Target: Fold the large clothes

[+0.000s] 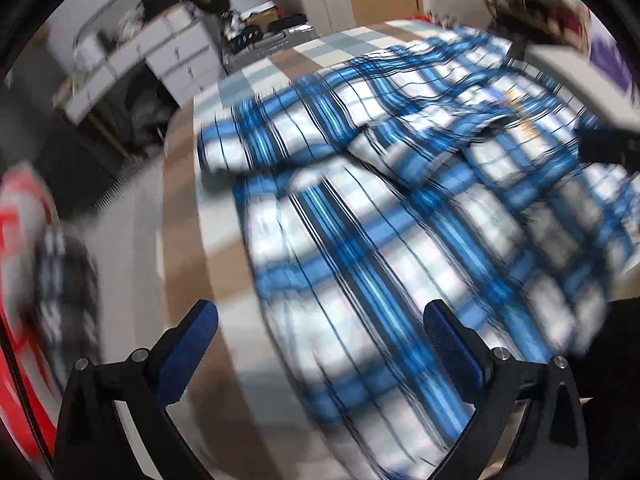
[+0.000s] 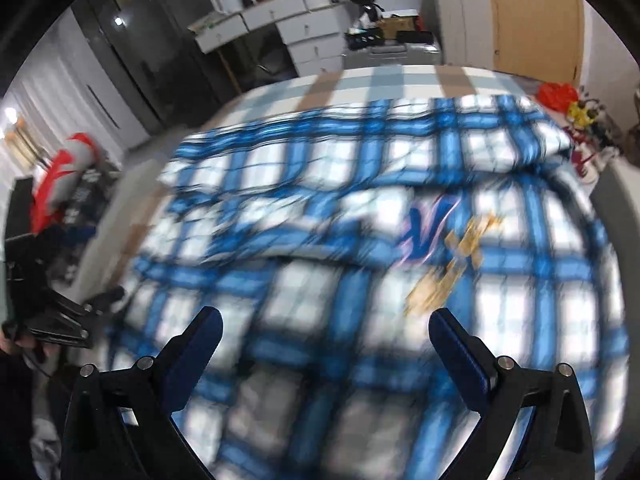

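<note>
Nearest the left wrist camera, the left gripper (image 1: 320,320) has its blue-padded fingers (image 1: 202,324) spread wide, with nothing between them; they hang above the near edge of a blue, white and black plaid shirt (image 1: 360,208). The right gripper (image 2: 326,322) likewise stands wide open and empty over the same shirt (image 2: 360,240), its fingers (image 2: 448,332) clear of the cloth. Both views are smeared by motion blur.

The shirt lies spread across a bed covered by a checked sheet (image 1: 224,92) of brown, pale blue and white squares. The garment is partly folded: a sleeve or side panel lies doubled over the body, leaving a raised ridge across the middle. In the right wrist view an orange and purple printed motif (image 2: 452,248) shows on the cloth. At the left edge of that view the other gripper (image 2: 48,312) appears, black and held low beside the bed.

Beyond the bed stand a white desk with drawers (image 2: 296,20), a dark refrigerator (image 2: 132,48), a white wardrobe (image 2: 460,8) and a wooden door (image 2: 536,20).
</note>
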Available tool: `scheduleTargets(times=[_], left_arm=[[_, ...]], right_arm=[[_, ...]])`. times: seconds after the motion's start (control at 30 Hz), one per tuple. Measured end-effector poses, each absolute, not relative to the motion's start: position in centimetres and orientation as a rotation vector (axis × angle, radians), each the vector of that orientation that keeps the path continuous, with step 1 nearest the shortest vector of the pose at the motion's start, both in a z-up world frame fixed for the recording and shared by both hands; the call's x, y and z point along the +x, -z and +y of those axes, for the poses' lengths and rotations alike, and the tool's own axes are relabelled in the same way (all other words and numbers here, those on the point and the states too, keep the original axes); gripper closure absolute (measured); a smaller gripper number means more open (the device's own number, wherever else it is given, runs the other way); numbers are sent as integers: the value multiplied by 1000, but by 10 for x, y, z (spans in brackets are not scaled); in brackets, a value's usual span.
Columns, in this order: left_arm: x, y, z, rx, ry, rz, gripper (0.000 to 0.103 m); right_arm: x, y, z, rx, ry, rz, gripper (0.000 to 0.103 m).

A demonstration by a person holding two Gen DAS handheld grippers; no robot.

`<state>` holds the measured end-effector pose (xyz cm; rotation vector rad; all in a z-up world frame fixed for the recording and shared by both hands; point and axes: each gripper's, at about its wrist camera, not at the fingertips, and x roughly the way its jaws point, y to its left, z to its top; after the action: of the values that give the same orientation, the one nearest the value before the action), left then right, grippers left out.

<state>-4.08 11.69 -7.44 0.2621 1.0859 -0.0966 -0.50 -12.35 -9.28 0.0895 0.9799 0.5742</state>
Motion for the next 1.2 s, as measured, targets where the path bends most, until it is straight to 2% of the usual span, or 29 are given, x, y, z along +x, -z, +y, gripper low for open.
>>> scheduleTargets(times=[0.17, 0.33, 0.5, 0.63, 0.93, 1.2], left_arm=[[-79, 75, 140, -49, 129, 1135, 2], [-129, 82, 150, -207, 64, 1102, 2], [-147, 99, 147, -328, 77, 1115, 2], [-160, 102, 139, -326, 49, 1064, 2], [-159, 135, 130, -300, -66, 1075, 2], [-161, 132, 129, -243, -88, 1002, 3]], right_arm=[[-64, 84, -115, 230, -703, 843, 0], [-90, 77, -112, 266, -707, 769, 0], [-107, 72, -121, 249, -682, 705, 0], [-113, 75, -137, 309, -662, 687, 0], [-126, 77, -164, 382, -635, 642, 0], [-119, 80, -170, 420, -618, 652, 0]])
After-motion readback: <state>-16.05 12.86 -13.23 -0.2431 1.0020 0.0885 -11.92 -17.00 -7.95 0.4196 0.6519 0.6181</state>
